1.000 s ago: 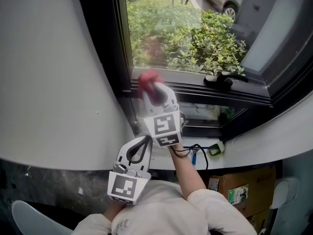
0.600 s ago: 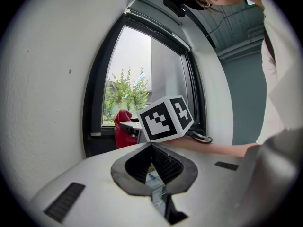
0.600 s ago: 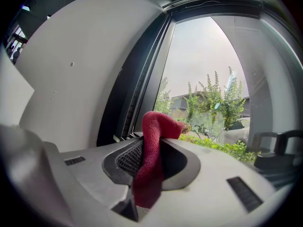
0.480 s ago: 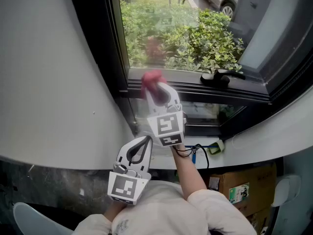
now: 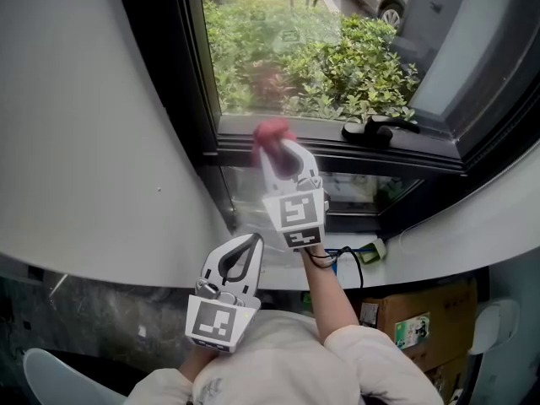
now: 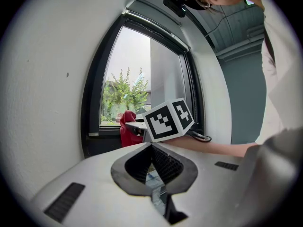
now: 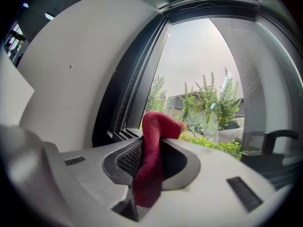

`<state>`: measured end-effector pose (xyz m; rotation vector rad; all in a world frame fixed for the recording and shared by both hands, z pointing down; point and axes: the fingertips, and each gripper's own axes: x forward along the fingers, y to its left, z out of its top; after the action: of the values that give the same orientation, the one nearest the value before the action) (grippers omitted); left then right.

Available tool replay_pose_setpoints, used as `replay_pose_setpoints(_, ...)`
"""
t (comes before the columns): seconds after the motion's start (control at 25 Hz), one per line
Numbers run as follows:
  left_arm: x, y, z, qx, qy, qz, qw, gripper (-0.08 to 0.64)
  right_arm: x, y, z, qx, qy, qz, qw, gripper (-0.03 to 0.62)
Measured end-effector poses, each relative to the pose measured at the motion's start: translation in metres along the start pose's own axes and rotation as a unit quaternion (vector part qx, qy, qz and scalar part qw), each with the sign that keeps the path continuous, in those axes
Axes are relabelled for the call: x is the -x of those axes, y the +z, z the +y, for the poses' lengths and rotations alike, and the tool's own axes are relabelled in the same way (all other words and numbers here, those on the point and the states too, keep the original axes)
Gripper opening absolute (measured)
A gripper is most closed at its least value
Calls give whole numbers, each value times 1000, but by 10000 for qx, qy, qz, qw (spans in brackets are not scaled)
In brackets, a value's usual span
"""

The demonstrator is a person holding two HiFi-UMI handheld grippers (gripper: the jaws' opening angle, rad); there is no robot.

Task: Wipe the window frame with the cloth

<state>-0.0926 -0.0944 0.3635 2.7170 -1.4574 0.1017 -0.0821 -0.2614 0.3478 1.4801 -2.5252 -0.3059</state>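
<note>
My right gripper is shut on a red cloth and holds it against the bottom rail of the dark window frame, left of its middle. In the right gripper view the red cloth hangs bunched between the jaws, its top fold poking past them toward the frame's left upright. My left gripper stays low by the white wall, shut with nothing in it. From the left gripper view the cloth shows at the sill behind the right gripper's marker cube.
A black window handle sits on the bottom rail to the right of the cloth. The opened sash angles out at the right. A white sill runs below, with a black cable and a cardboard box under it.
My right gripper has slid the red cloth a little to the right along the bottom rail. The left gripper has not moved.
</note>
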Motion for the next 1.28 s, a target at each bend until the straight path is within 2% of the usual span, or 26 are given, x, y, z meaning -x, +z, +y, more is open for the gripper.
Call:
replay_pose_setpoints(0.4,0,-2,-11,4,-99,119,9999,9,11,-6,-18,-38,-156,29,9999,95)
replay_pose_setpoints(0.56,0,1,-13,-5,-112,31,9999,9,15,-7,-24,-48,-216,35,9998,95)
replay_pose_setpoints(0.72,1,-5,-14,27,-134,204,9997,9,17,-8,-28,-58,-268,33,9996,95)
replay_pose_setpoints(0.88,-1,-1,-13,41,-149,3,9999,9,19,-9,-31,-77,-317,36,9995,95)
replay_pose_setpoints(1.28,-5,-1,-10,71,-207,1,9998,9,23,-12,-38,-147,-411,22,9990,95)
